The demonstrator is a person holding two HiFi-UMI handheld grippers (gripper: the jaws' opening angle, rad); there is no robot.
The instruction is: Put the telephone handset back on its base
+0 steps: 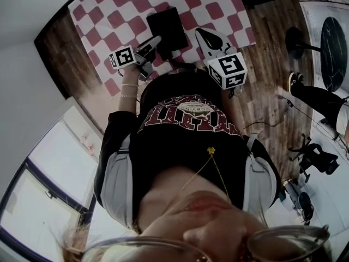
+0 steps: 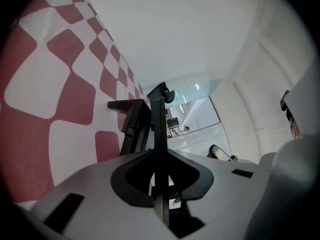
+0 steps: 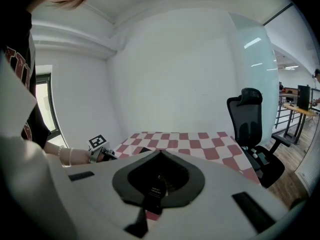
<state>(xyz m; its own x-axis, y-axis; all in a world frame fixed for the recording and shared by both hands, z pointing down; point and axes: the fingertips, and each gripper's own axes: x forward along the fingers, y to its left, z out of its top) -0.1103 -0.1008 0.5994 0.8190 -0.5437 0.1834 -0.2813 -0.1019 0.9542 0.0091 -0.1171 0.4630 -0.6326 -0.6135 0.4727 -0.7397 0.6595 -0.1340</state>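
Handset (image 2: 158, 129) is how I read the slim black bar running straight up the middle of my left gripper view, seen edge-on. The left gripper (image 1: 154, 41) has its jaws drawn partway in and pressed on the handset from either side. Just left of that bar in the same view is the black telephone base (image 2: 131, 121). The two overlap on my screen, and I cannot tell whether they touch. That view is rolled, so the red-and-white checked tablecloth (image 2: 60, 94) fills its left side like a wall. In the head view the base lies on the cloth near the middle of the table. The left gripper's tip is at the edge of the base nearer that gripper, and its marker cube (image 1: 122, 57) is closer to the person. The right gripper (image 3: 152, 191) has its jaws together with nothing between them. In the head view it hangs just to the right of the base, apart from it. Beyond the table, the right gripper view shows a black office chair (image 3: 250, 121), and wooden floor (image 1: 267, 59) shows beside the table in the head view.
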